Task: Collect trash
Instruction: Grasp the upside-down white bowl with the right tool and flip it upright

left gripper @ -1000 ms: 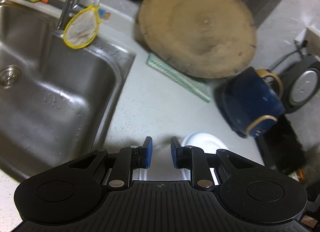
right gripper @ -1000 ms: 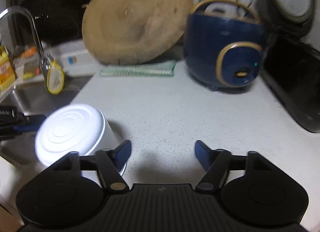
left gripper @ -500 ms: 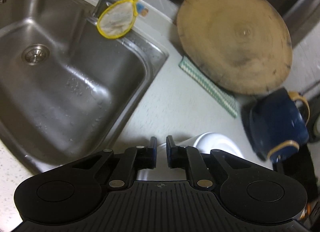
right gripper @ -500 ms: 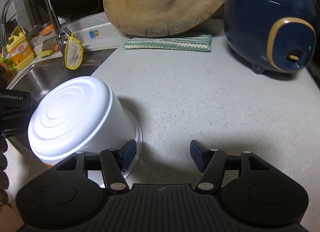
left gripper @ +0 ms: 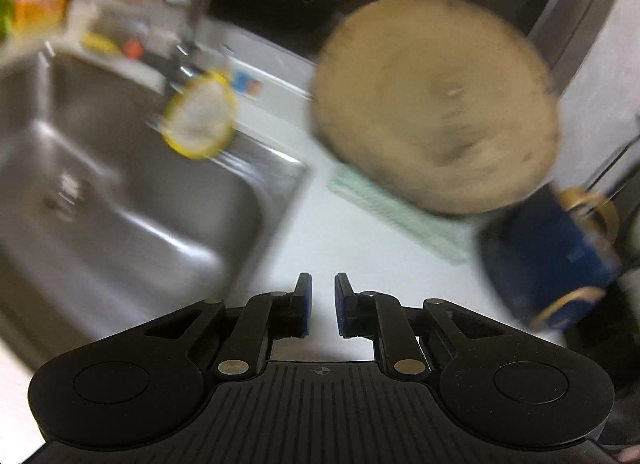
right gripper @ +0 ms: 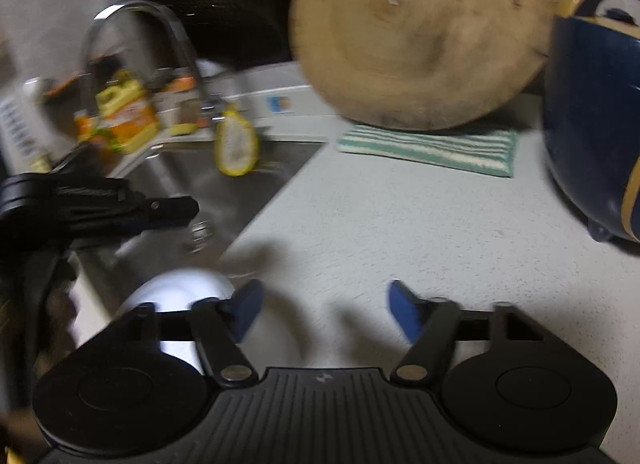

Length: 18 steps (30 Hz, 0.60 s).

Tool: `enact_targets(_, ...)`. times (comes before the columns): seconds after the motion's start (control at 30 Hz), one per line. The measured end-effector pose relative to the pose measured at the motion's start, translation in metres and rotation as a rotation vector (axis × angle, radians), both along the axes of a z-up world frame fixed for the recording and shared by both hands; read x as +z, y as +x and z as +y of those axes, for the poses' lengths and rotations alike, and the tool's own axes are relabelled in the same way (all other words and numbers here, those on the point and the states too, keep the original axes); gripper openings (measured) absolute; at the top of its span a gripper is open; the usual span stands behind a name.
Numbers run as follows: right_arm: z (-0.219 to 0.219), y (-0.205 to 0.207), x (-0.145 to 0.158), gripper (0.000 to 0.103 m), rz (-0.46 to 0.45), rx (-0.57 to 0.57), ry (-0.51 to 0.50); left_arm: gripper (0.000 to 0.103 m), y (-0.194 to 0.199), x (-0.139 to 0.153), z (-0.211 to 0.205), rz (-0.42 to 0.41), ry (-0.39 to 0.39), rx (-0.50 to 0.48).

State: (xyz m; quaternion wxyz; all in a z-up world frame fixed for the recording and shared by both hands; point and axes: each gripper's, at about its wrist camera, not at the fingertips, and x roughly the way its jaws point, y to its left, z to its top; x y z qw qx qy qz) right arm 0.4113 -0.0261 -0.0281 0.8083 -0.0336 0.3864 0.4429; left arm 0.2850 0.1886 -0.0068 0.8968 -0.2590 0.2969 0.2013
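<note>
Both views blurred. Left wrist view: left tool (left gripper: 323,304) narrowly parted, blue pads close with a slim gap and nothing between them; its jaws have just been opening a little. It hangs over the pale worktop (left gripper: 360,248) beside the steel sink (left gripper: 120,224); the drain shows only in this view. The white bowl does not appear here. Right wrist view: right tool (right gripper: 324,312) spread wide, jaws just been opening, bare worktop between the fingers. The white bowl (right gripper: 180,292), upside down, sits at the worktop's edge by the sink corner, just left of the tool's left finger and partly hidden behind it; contact cannot be told. This view alone shows the left tool from the side, over the sink, and the orange-and-yellow bottle (right gripper: 128,116) behind the curved faucet (right gripper: 136,24). Common to both: yellow-rimmed strainer (right gripper: 236,144) hanging at the faucet, round wooden board (right gripper: 420,32) leaning upright on a green-striped cloth (right gripper: 428,148), dark blue cooker (right gripper: 592,124) to the right.
</note>
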Motion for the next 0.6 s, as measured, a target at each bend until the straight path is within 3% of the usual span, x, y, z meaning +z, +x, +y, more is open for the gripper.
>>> enact_targets(0.1, -0.014, -0.015, 0.002, 0.086, 0.04, 0.156, 0.029, 0.015, -0.018, -0.003, 0.002, 0.079, 0.079, 0.025)
enact_targets(0.23, -0.012, -0.045, -0.006, 0.087, 0.059, 0.315, 0.007, 0.015, -0.035, -0.019, 0.012, 0.116, 0.047, 0.088)
enact_targets(0.43, 0.024, -0.058, -0.034, 0.087, 0.016, 0.343, -0.078, 0.015, -0.035, -0.056, 0.023, 0.153, -0.023, 0.124)
enact_targets(0.6, 0.047, -0.048, -0.045, 0.094, -0.042, 0.344, -0.081, 0.014, -0.017, -0.075, 0.038, 0.086, -0.082, 0.081)
